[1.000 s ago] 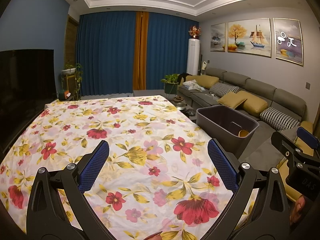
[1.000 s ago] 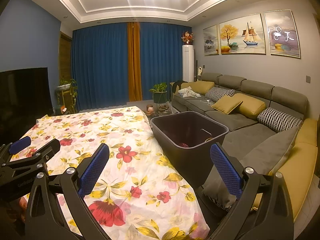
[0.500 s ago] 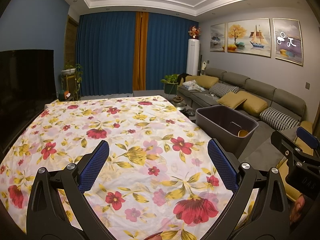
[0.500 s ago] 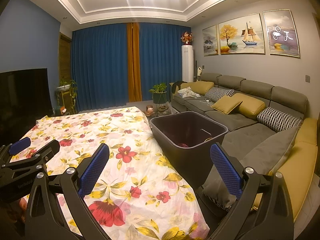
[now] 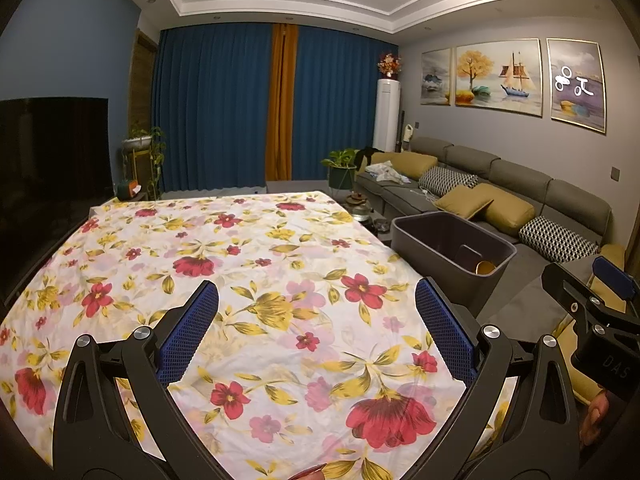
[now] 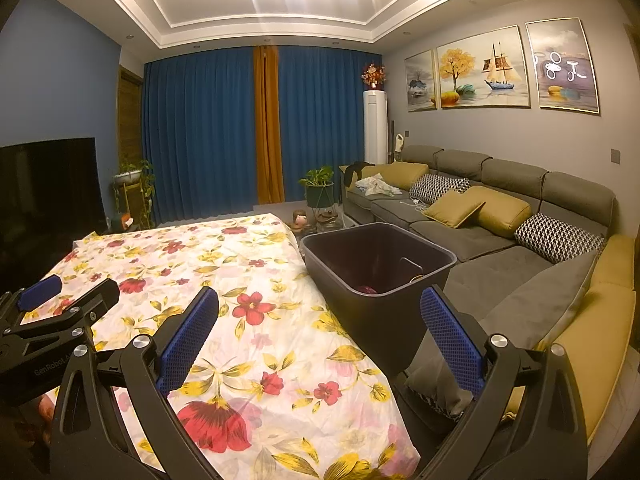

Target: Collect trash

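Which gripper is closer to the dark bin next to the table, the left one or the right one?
Right. The right gripper hangs over the table edge just beside the dark bin. The left gripper hovers over the middle of the floral tablecloth, farther from the bin. Both are open and empty.

We see the table with floral cloth (image 5: 280, 280) left of the bin (image 6: 376, 256), bin between table and sofa (image 6: 500, 240). Cushions (image 6: 476, 208) on sofa, paintings (image 6: 480, 72) above it, curtains (image 6: 260, 128) behind table, TV (image 5: 52, 152) far left.
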A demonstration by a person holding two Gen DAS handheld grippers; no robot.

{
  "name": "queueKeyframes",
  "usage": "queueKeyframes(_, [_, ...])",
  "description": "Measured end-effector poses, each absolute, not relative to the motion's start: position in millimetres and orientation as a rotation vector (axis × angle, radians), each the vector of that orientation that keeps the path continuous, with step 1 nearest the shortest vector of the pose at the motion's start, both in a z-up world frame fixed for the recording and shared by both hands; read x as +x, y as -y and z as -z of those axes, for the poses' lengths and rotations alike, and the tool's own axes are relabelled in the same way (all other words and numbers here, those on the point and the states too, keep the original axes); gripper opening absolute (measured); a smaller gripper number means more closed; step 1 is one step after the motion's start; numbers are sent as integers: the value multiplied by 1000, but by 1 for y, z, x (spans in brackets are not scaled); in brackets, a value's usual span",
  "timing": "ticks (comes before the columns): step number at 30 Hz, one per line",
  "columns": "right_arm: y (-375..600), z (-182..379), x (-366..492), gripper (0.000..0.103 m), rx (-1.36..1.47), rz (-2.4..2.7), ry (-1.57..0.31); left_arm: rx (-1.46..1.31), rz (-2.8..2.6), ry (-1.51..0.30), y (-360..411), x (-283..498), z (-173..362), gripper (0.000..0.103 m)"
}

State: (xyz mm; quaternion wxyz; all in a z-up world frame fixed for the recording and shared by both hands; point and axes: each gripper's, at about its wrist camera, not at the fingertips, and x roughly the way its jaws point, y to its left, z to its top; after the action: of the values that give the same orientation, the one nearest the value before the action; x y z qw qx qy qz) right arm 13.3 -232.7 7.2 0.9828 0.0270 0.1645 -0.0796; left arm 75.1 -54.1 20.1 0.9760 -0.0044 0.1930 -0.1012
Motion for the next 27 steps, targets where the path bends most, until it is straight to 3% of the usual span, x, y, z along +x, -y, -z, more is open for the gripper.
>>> queueKeyframes(27, [231,-7,12,97,57,160,-325,-10,208,-371,58,71,-19,96])
